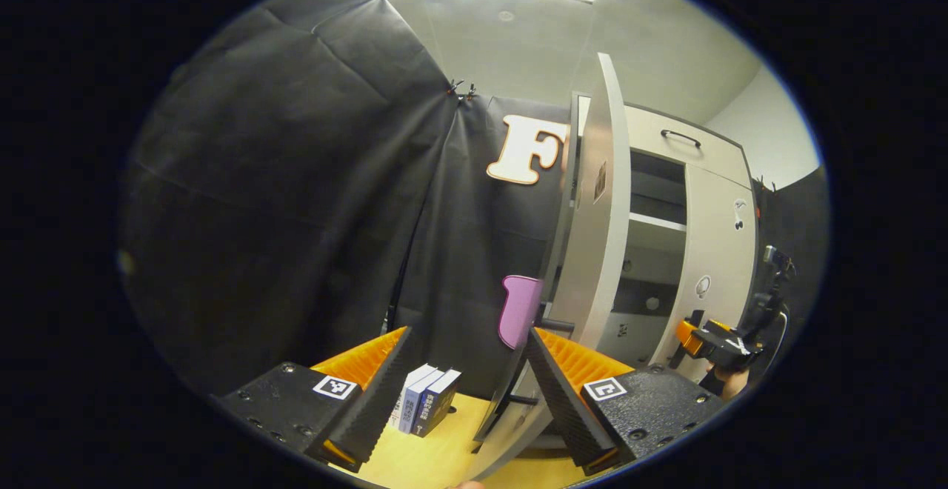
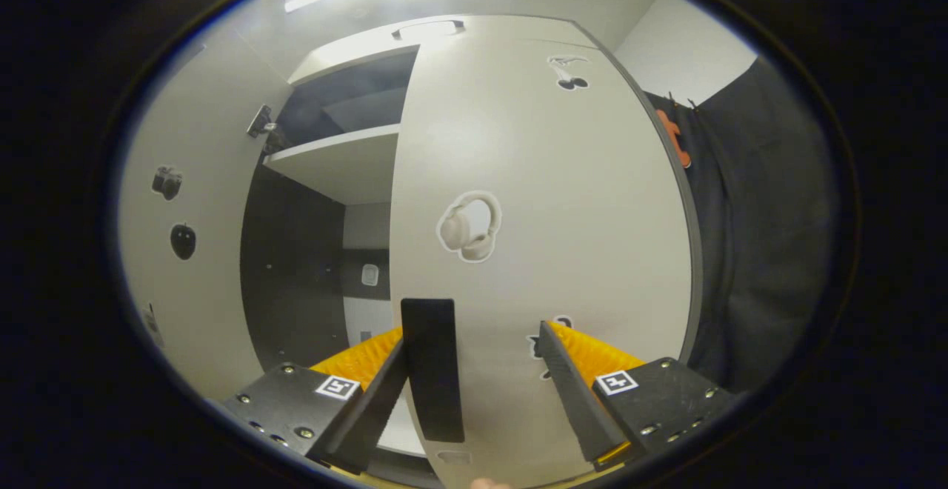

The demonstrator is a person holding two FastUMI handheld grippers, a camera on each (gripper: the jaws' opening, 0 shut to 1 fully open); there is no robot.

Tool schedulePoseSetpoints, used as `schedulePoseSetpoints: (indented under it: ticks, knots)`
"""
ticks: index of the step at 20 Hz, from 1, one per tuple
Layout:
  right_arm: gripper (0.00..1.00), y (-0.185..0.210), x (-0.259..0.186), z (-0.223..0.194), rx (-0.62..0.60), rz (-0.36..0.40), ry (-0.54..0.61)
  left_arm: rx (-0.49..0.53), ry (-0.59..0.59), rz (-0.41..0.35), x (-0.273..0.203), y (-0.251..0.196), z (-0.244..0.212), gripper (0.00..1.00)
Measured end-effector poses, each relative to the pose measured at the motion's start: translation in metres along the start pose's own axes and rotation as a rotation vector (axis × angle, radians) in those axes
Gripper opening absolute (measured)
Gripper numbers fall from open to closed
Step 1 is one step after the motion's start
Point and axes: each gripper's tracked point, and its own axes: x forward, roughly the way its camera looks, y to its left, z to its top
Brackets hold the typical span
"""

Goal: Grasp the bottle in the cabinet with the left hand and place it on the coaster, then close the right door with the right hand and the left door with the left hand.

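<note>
The pale cabinet's left door (image 1: 592,252) stands open and shows edge-on just right of my left gripper (image 1: 468,333), which is open with nothing between its fingers. A dark handle (image 1: 557,324) sticks out of that door beside my right-hand finger. In the right gripper view, the right door (image 2: 548,215) faces me close up, swung nearly to the cabinet front. Its black bar handle (image 2: 433,367) lies between the fingers of my open right gripper (image 2: 474,333), close to the left finger. Farther off in the left gripper view, the right gripper (image 1: 715,341) is at the right door (image 1: 718,252).
Inside the cabinet a white shelf (image 2: 341,159) crosses a dark interior. Several small books (image 1: 426,400) stand on the yellow tabletop (image 1: 437,459) to the left of the open door. A top drawer with a handle (image 1: 680,135) sits above the doors.
</note>
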Motion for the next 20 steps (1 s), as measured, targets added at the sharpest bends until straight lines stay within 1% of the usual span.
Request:
schedulePoseSetpoints:
  ticks: [1, 5, 6, 9, 10, 11, 12, 13, 16, 17, 18, 20]
  knots:
    - [0.97, 0.0, -0.001, 0.0, 0.001, -0.003, -0.002, 0.008, 0.0, -0.007, 0.002, -0.001, 0.002, 0.92]
    - [0.97, 0.0, -0.001, -0.002, 0.004, -0.005, 0.007, 0.03, -0.009, -0.056, 0.014, -0.012, 0.008, 0.92]
    - [1.0, 0.0, -0.001, -0.003, 0.018, 0.003, 0.02, 0.033, -0.008, -0.069, 0.017, -0.015, 0.009, 0.91]
    - [1.0, -0.002, -0.004, 0.002, 0.058, 0.029, 0.016, 0.05, 0.004, -0.105, 0.027, -0.022, 0.008, 0.91]
    - [1.0, -0.003, -0.005, 0.004, 0.052, 0.035, 0.009, 0.053, 0.011, -0.124, 0.027, -0.025, 0.008, 0.89]
    - [1.0, -0.002, -0.008, 0.006, 0.04, 0.039, -0.004, 0.049, 0.018, -0.142, 0.029, -0.028, 0.007, 0.88]
    - [1.0, -0.003, -0.012, 0.008, 0.027, 0.039, -0.018, 0.04, 0.023, -0.158, 0.029, -0.032, 0.006, 0.93]
    - [1.0, -0.003, -0.022, 0.008, 0.019, 0.037, -0.033, 0.029, 0.029, -0.174, 0.028, -0.035, 0.005, 0.92]
    - [1.0, -0.005, -0.03, 0.019, 0.029, 0.031, -0.068, -0.003, 0.046, -0.219, 0.028, -0.046, 0.001, 0.9]
    - [1.0, -0.008, -0.03, 0.022, 0.037, 0.027, -0.073, -0.01, 0.05, -0.228, 0.027, -0.049, -0.001, 0.85]
    - [1.0, -0.011, -0.029, 0.024, 0.044, 0.022, -0.075, -0.01, 0.052, -0.236, 0.026, -0.054, -0.003, 0.91]
    - [1.0, -0.018, -0.031, 0.026, 0.056, 0.013, -0.075, -0.006, 0.05, -0.249, 0.023, -0.066, -0.003, 0.91]
